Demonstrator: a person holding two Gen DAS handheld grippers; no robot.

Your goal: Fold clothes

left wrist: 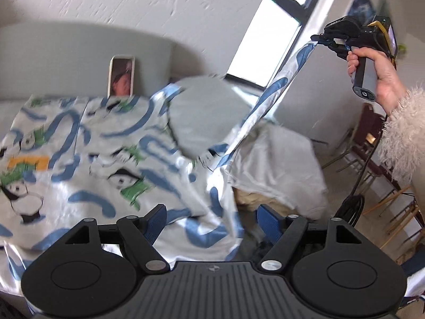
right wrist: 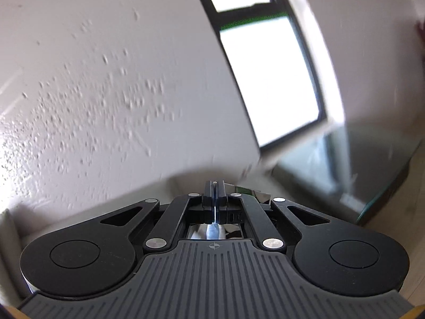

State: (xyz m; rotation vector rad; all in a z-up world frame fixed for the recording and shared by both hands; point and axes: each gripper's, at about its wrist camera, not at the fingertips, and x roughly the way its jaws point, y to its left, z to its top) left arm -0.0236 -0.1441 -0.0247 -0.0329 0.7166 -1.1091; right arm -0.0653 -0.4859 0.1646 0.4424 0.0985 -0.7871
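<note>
My right gripper (left wrist: pixel 318 38) is raised high at the far right, its jaws pinched tight on a corner of the panda-print garment (left wrist: pixel 87 143), and the cloth runs as a taut strip from that corner down to the rest of the piece, which lies spread over the grey sofa (left wrist: pixel 79 50) to the left. My left gripper (left wrist: pixel 211 222) hangs low and near with its jaws wide and nothing pressed between them, the garment's near folds lying just beyond and between its blue pads (left wrist: pixel 155 223).
</note>
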